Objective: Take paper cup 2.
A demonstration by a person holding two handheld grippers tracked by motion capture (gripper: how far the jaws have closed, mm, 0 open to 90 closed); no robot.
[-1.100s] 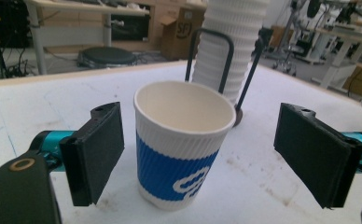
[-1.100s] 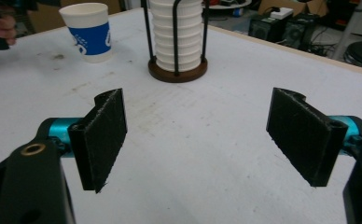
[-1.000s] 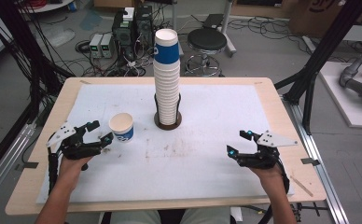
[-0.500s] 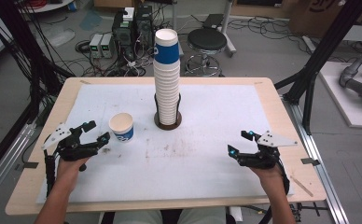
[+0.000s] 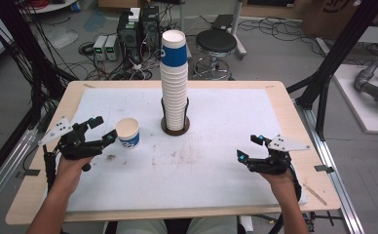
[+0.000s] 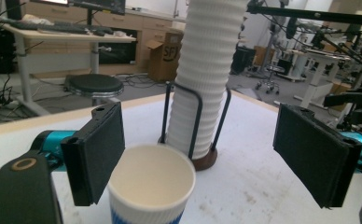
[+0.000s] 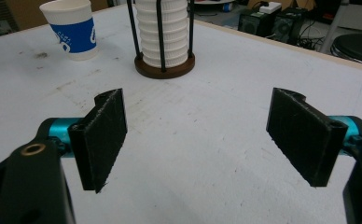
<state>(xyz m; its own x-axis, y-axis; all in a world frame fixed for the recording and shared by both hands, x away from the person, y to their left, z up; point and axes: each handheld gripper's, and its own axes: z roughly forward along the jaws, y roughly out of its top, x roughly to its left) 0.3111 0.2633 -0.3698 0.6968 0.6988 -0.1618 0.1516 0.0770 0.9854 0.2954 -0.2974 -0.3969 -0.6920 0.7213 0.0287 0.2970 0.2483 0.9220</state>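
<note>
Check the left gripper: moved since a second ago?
Yes. The left gripper has lifted slightly beside the single paper cup, which sits unmoved left of the cup stack.

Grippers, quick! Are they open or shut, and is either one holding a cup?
Left gripper: open, holding nothing; the single paper cup stands just by its fingers.
Right gripper: open, holding nothing, over the white table cover.
</note>
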